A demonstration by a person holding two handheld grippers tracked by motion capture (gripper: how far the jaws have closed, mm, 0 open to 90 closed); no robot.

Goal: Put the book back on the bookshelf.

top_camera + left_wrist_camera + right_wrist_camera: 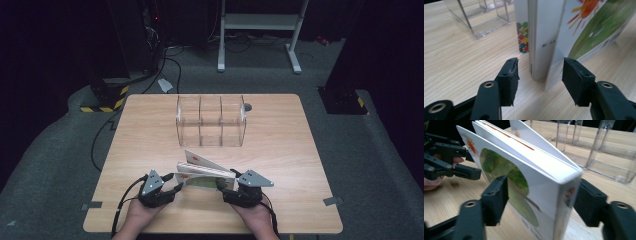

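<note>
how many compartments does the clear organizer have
3. The clear organizer stands at the table's far middle, its compartments side by side: left, middle, right. All look empty; the books stand nearer, between the grippers.

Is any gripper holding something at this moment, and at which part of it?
Nothing is firmly held. The thin white picture books stand between both grippers' jaws, left gripper at one end, right gripper at the spine end, pads apart.

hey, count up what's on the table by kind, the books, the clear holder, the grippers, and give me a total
Books: 2, as far as the fanned covers let me tell
Clear acrylic organizer, three compartments: 1
Hand-held grippers: 2, the left gripper and the right gripper
Total: 5
</note>
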